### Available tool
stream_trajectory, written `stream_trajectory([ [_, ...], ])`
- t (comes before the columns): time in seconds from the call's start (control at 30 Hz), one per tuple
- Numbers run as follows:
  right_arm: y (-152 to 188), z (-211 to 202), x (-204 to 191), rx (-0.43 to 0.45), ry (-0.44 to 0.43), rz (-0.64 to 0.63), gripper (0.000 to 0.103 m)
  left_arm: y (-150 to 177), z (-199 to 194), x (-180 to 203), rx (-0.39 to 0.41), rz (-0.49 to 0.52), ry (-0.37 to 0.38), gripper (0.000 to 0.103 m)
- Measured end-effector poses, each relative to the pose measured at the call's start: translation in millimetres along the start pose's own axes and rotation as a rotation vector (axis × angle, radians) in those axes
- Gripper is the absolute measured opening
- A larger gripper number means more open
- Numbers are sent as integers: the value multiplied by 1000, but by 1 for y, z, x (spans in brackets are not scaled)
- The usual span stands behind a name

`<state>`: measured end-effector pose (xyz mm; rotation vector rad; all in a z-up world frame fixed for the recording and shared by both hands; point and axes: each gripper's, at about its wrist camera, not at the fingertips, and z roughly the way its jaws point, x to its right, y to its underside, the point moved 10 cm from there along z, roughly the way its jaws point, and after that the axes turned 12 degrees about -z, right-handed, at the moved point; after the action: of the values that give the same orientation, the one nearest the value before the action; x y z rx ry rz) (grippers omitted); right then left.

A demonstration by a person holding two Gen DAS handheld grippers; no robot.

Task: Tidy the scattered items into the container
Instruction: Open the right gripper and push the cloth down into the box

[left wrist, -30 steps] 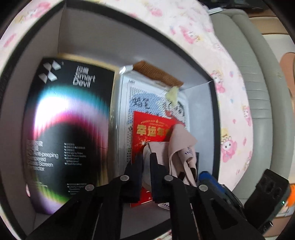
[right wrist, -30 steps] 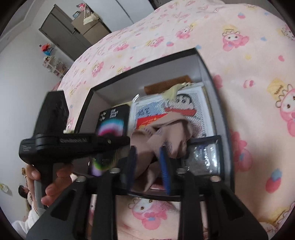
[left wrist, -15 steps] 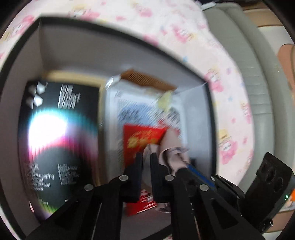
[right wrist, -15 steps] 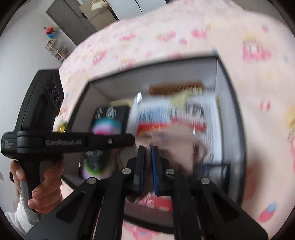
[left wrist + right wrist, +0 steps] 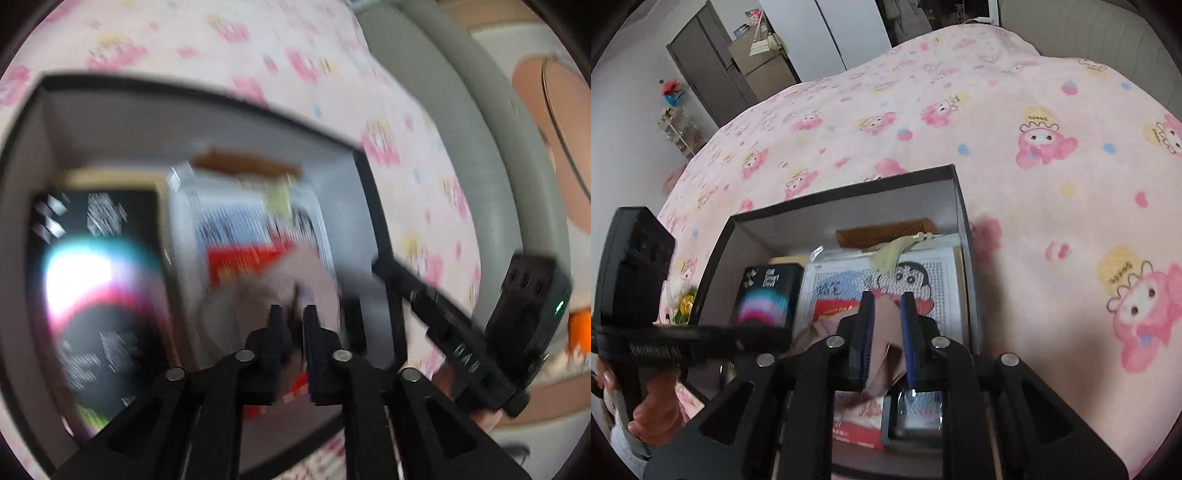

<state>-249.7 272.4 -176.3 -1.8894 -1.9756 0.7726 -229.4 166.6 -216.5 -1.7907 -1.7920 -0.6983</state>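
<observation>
Both grippers hang over the open black cardboard box [image 5: 962, 221] on the pink cartoon-print bedspread [image 5: 1052, 155], placed there so the beige folded cloth [image 5: 886, 332] drops inside. The right gripper [image 5: 888, 325] has its jaws opening, the cloth between them, seemingly loosening to release it. The left gripper [image 5: 291, 325] is also opening, narrowly; blur hides whether it grips the cloth. The cloth lies atop a red packet [image 5: 834, 307] and a cartoon bead-art sheet [image 5: 934, 291].
</observation>
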Motion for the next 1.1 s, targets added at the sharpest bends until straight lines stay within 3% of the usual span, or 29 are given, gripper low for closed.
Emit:
stream_trajectory([
  [0.07, 3, -5, -6, 13, -18, 3, 18, 12, 3, -3, -12, 12, -60, 33],
  [0.1, 5, -4, -8, 7, -19, 9, 19, 14, 7, -6, -9, 18, -96, 37],
  [0.23, 7, -2, 2, -12, -10, 56, 21, 16, 25, -6, -47, 16, -137, 39],
  [0.33, 6, -3, 10, 0, -7, 83, 22, 7, 37, -6, -16, 10, -193, 13],
  [0.37, 6, -4, 12, 6, 4, 87, 23, 3, 36, -4, 4, 15, -206, 11],
  [0.43, 5, -7, 16, 19, 24, 95, 24, -7, 28, 8, 50, 23, -196, 7],
  [0.53, 1, -9, 21, 39, 39, 112, 24, -29, 5, 36, 137, 21, -117, 6],
  [0.6, 0, -10, 24, 49, 53, 116, 24, -46, -16, 49, 226, -6, -69, 6],
  [0.67, -1, -9, 28, 51, 62, 126, 24, -53, -27, 49, 253, -54, -25, 9],
  [0.77, 2, -5, 31, 32, 63, 141, 24, -45, -15, 30, 168, -81, -34, 16],
  [0.87, 3, -3, 31, 18, 58, 143, 24, -41, -8, 6, 167, -98, -99, 16],
  [0.93, 2, -4, 32, 25, 66, 138, 24, -35, -8, 0, 143, -85, -85, 16],
  [1.0, 1, -4, 33, 23, 75, 135, 24, -25, -5, 5, 86, -34, -63, 16],
  [1.1, 6, 1, 38, 2, 83, 158, 24, -10, 11, 19, 4, 83, -114, 16],
])
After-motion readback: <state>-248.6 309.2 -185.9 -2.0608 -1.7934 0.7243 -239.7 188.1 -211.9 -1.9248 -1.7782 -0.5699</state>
